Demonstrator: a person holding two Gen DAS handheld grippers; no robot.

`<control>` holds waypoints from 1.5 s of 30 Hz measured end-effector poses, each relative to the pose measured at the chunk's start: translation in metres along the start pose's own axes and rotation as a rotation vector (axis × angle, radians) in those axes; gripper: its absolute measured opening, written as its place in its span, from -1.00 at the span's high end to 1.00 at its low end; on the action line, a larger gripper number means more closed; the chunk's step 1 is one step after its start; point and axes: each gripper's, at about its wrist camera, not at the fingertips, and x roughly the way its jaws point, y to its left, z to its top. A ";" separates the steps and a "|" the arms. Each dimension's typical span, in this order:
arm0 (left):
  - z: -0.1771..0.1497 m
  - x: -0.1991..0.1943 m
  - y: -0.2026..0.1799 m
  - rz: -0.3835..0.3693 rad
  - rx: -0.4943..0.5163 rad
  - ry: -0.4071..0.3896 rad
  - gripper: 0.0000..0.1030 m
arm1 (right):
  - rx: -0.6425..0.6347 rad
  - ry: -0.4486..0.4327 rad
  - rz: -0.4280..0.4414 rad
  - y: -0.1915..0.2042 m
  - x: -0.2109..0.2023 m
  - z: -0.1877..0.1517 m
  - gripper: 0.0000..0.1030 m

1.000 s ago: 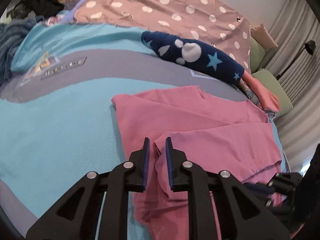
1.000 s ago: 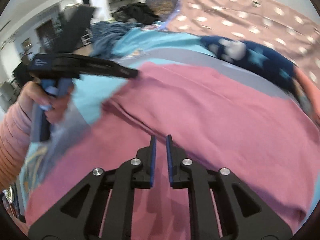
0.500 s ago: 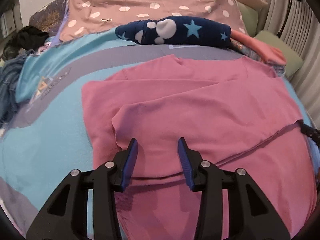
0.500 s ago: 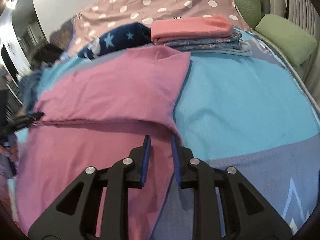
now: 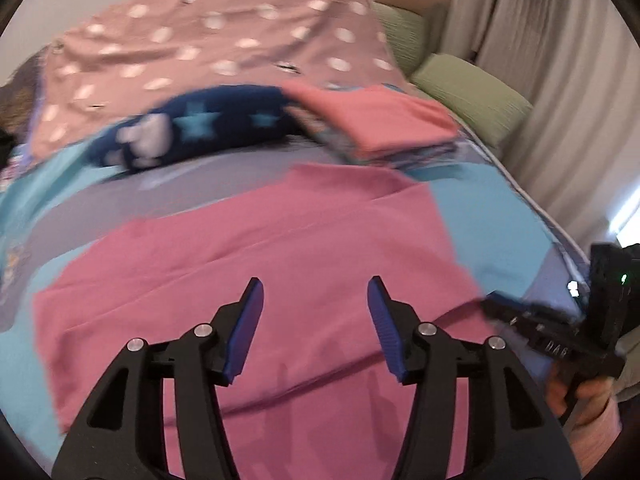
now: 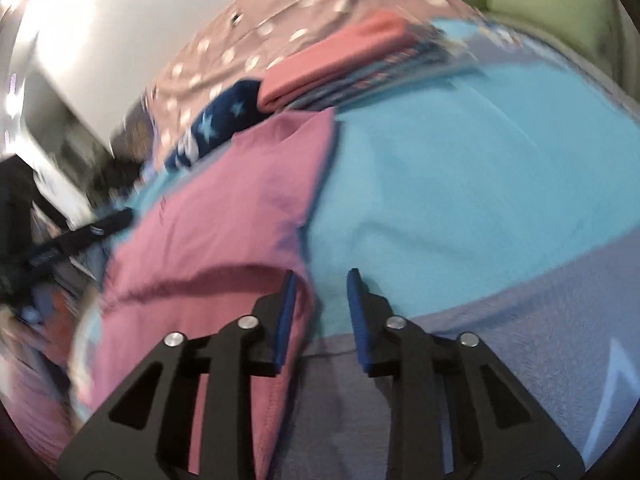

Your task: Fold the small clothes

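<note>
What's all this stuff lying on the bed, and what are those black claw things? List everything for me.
Pink cotton garment: one, pink, spread flat mid-bed, part folded.
Folded clothes stack: one, coral piece on top, behind the garment.
Navy star-print fleece roll: one, dark blue, left of the stack.
Polka-dot blanket: one, dusty pink with white dots, far end.
Bed cover: one, turquoise and grey.
Green cushions: two, by the curtain.
Curtain: pale, right side.
Left gripper: black, blue pads, open above the garment.
Right gripper: black, blue pads, open at the garment's edge.
</note>
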 end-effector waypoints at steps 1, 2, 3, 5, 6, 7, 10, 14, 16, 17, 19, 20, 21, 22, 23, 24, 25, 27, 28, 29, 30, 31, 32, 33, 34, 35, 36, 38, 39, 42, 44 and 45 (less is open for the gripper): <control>0.010 0.013 -0.014 -0.044 -0.015 0.020 -0.06 | 0.030 -0.001 0.030 -0.006 -0.001 -0.001 0.56; 0.016 0.023 -0.023 -0.074 -0.028 0.032 -0.06 | 0.041 -0.003 0.042 -0.008 -0.001 -0.001 0.56; 0.024 0.035 -0.036 -0.110 -0.039 0.047 -0.01 | 0.046 -0.005 0.048 -0.008 -0.002 -0.001 0.56; 0.038 0.056 -0.060 -0.148 -0.017 0.079 0.24 | 0.029 -0.009 0.037 -0.003 -0.003 -0.003 0.54; 0.044 0.070 -0.073 -0.154 0.006 0.104 0.30 | 0.019 -0.011 0.033 -0.001 -0.004 -0.003 0.52; 0.050 0.087 -0.086 -0.137 0.038 0.129 0.30 | 0.013 -0.012 0.035 0.000 -0.004 -0.004 0.46; 0.060 0.130 -0.105 -0.069 0.069 0.187 0.30 | -0.001 -0.012 0.043 0.003 -0.005 -0.006 0.39; 0.068 0.158 -0.114 -0.083 0.049 0.161 -0.01 | -0.003 -0.007 0.062 0.000 -0.004 -0.004 0.30; 0.069 0.158 -0.120 -0.110 0.034 0.147 -0.22 | 0.005 -0.007 0.074 -0.001 -0.004 -0.004 0.29; 0.067 0.157 -0.123 -0.102 0.046 0.143 -0.22 | 0.006 -0.006 0.077 -0.002 -0.004 -0.004 0.29; 0.064 0.147 -0.127 -0.115 0.092 0.143 -0.22 | 0.004 -0.006 0.080 -0.002 -0.004 -0.004 0.28; 0.064 0.141 -0.126 -0.133 0.092 0.146 -0.22 | 0.003 -0.007 0.080 -0.002 -0.005 -0.004 0.27; 0.064 0.133 -0.123 -0.154 0.080 0.146 -0.22 | 0.001 -0.008 0.083 -0.001 -0.005 -0.005 0.27; 0.062 0.115 -0.117 -0.169 0.057 0.130 -0.22 | 0.001 -0.009 0.085 -0.002 -0.005 -0.005 0.26; 0.059 0.102 -0.110 -0.175 0.049 0.109 -0.23 | 0.002 -0.010 0.087 -0.002 -0.006 -0.005 0.26; 0.055 0.087 -0.104 -0.177 0.043 0.080 -0.25 | 0.003 -0.012 0.088 -0.002 -0.007 -0.006 0.26; 0.049 0.066 -0.094 -0.162 0.044 0.045 -0.26 | 0.003 -0.013 0.089 -0.002 -0.008 -0.006 0.26; 0.032 0.033 -0.072 -0.131 0.036 -0.005 -0.28 | -0.002 -0.015 0.088 -0.001 -0.008 -0.007 0.26; 0.017 0.015 -0.053 -0.106 0.024 -0.028 -0.32 | -0.003 -0.016 0.087 -0.001 -0.006 -0.005 0.26; 0.004 0.001 -0.038 -0.082 0.011 -0.041 -0.37 | -0.004 -0.016 0.085 -0.001 -0.006 -0.005 0.26; -0.019 -0.018 -0.014 -0.023 -0.011 -0.060 -0.47 | -0.005 -0.016 0.085 -0.001 -0.006 -0.005 0.26; -0.032 -0.027 0.004 0.028 -0.030 -0.075 -0.55 | -0.005 -0.016 0.085 -0.001 -0.006 -0.005 0.26; -0.051 -0.040 0.021 0.089 -0.054 -0.088 -0.57 | -0.005 -0.016 0.085 -0.001 -0.006 -0.005 0.25; -0.070 -0.052 0.039 0.148 -0.081 -0.091 -0.61 | -0.005 -0.016 0.086 -0.001 -0.006 -0.005 0.25; -0.094 -0.066 0.060 0.201 -0.118 -0.087 -0.61 | -0.006 -0.016 0.087 -0.001 -0.006 -0.006 0.24; -0.118 -0.080 0.080 0.231 -0.164 -0.079 -0.61 | -0.008 -0.016 0.087 0.000 -0.006 -0.006 0.24; -0.133 -0.089 0.093 0.245 -0.198 -0.076 -0.61 | -0.012 -0.017 0.083 0.001 -0.006 -0.007 0.24; -0.174 -0.114 0.119 0.265 -0.291 -0.078 -0.61 | -0.019 -0.019 0.067 0.003 -0.006 -0.007 0.24; -0.189 -0.124 0.127 0.261 -0.325 -0.081 -0.61 | -0.023 -0.022 0.049 0.005 -0.008 -0.008 0.24; -0.231 -0.145 0.140 0.208 -0.399 -0.100 -0.61 | -0.080 -0.022 -0.029 0.018 -0.019 -0.020 0.22; -0.248 -0.151 0.134 0.162 -0.404 -0.102 -0.61 | -0.110 -0.004 -0.021 0.026 -0.030 -0.036 0.10; -0.255 -0.150 0.131 0.142 -0.391 -0.090 -0.61 | -0.117 0.011 -0.005 0.029 -0.035 -0.046 0.08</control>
